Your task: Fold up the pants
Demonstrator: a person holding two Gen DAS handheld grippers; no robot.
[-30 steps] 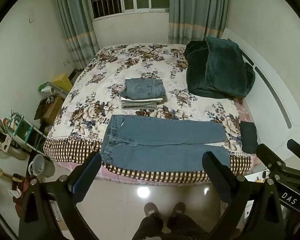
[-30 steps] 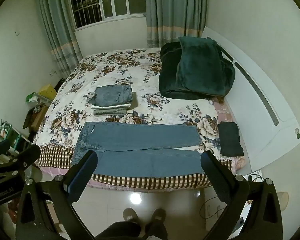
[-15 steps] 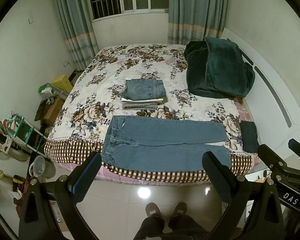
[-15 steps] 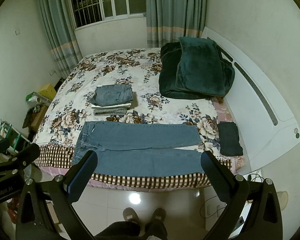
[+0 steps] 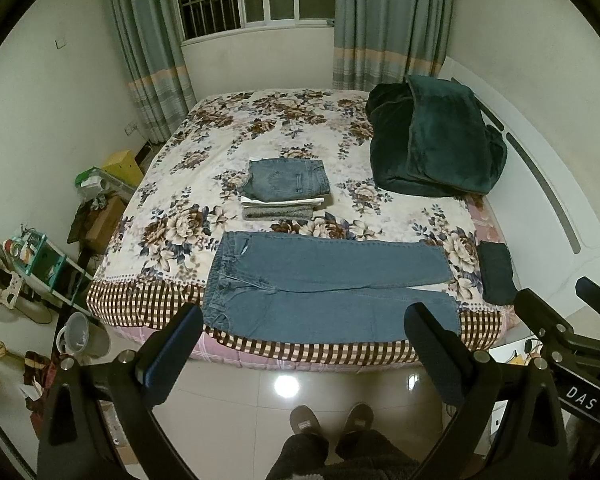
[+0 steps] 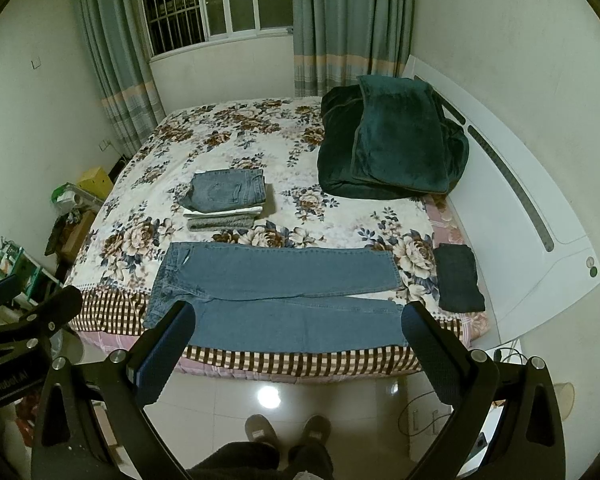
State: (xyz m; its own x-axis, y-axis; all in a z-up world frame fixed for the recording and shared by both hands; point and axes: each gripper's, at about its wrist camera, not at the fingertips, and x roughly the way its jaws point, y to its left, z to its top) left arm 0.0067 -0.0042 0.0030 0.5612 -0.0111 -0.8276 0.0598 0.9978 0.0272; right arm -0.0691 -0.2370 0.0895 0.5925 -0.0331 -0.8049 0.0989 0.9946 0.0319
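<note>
A pair of blue jeans [image 5: 324, 288] lies flat and spread out along the near edge of the floral bed [image 5: 300, 128], waist to the left, legs to the right; it also shows in the right wrist view [image 6: 276, 292]. My left gripper [image 5: 304, 344] is open and empty, held above the floor in front of the bed. My right gripper [image 6: 296, 340] is open and empty too, at a similar distance from the bed. Neither touches the jeans.
A stack of folded clothes [image 5: 286, 188] with folded jeans on top sits mid-bed. A dark green blanket [image 5: 432, 144] lies at the back right. A small dark folded garment [image 5: 496, 272] lies by the white headboard [image 6: 520, 216]. Shelves and clutter [image 5: 40, 256] stand left. My slippered feet [image 5: 332, 420] are on the tiled floor.
Both views have shifted very slightly; the bed and jeans sit a touch lower in frame. Nothing was grasped or moved.
</note>
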